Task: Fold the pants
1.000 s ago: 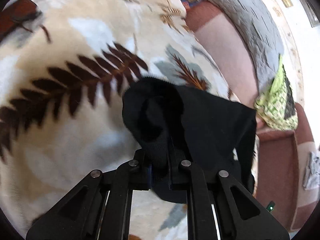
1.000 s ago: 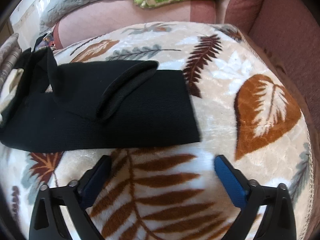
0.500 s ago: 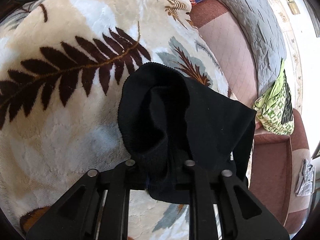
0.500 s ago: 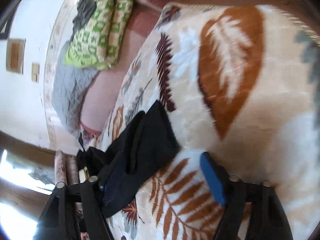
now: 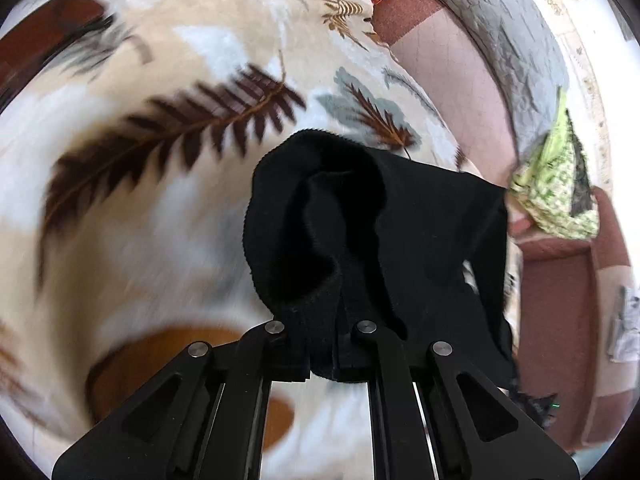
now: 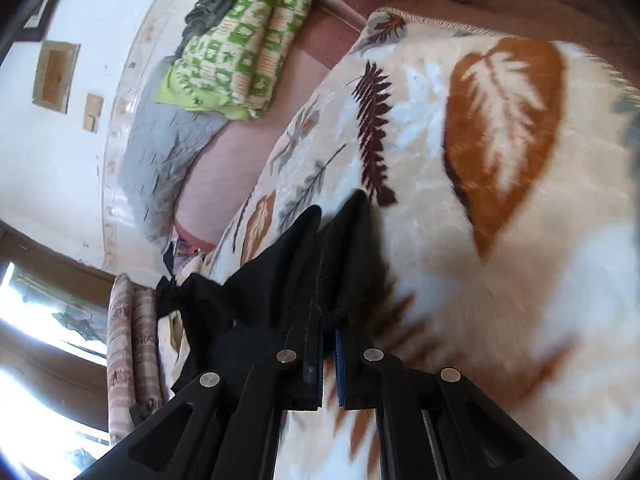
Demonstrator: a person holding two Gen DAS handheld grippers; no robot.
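1. Pants (image 5: 400,232): black knit, soft and limp; they hang over the blanket (image 5: 160,208), so we judge them light.
2. Left gripper (image 5: 324,356) clamped on a ribbed edge; right gripper (image 6: 328,364) clamped on another edge.
3. We grip hems, not mid-cloth.

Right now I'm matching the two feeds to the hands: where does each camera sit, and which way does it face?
Left wrist: on the left gripper, looking down its shut fingers at the black pants bunched over the leaf-print blanket.
Right wrist: on the right gripper, rolled sideways, fingers shut on a pants edge.
Shared: pants, blanket, the green patterned bedding.
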